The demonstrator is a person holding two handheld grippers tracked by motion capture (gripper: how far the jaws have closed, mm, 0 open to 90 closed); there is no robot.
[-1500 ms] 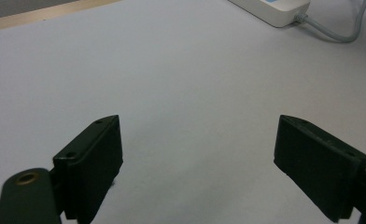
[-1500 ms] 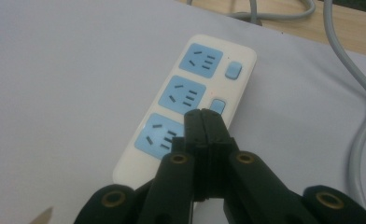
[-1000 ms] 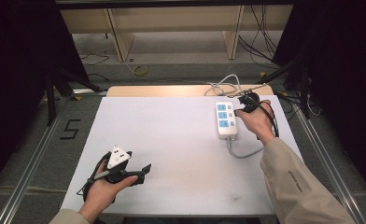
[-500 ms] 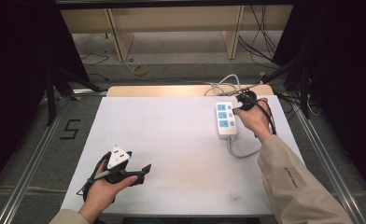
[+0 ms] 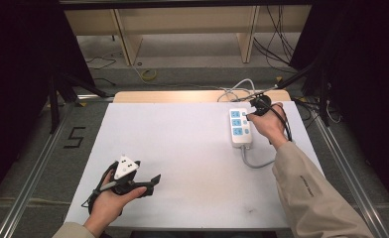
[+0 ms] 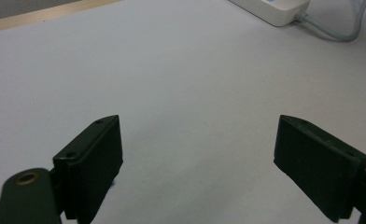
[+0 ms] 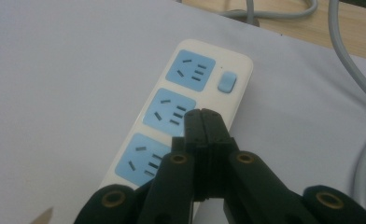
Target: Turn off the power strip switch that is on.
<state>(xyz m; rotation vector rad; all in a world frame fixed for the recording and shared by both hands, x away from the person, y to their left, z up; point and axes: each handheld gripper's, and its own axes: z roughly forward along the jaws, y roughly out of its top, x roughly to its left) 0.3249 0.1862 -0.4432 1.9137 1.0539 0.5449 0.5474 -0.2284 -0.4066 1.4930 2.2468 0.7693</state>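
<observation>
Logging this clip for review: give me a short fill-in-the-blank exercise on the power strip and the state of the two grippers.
1. The white power strip has ____ blue sockets.
2. The right gripper, poised above the strip, has its jaws ____.
3. The left gripper, over bare table, has its jaws ____.
4. The strip's switch is coloured ____.

Missing words: three; shut; open; blue

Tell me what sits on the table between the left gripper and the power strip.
Nothing: the high view shows bare white table between the left gripper and the power strip.
</observation>
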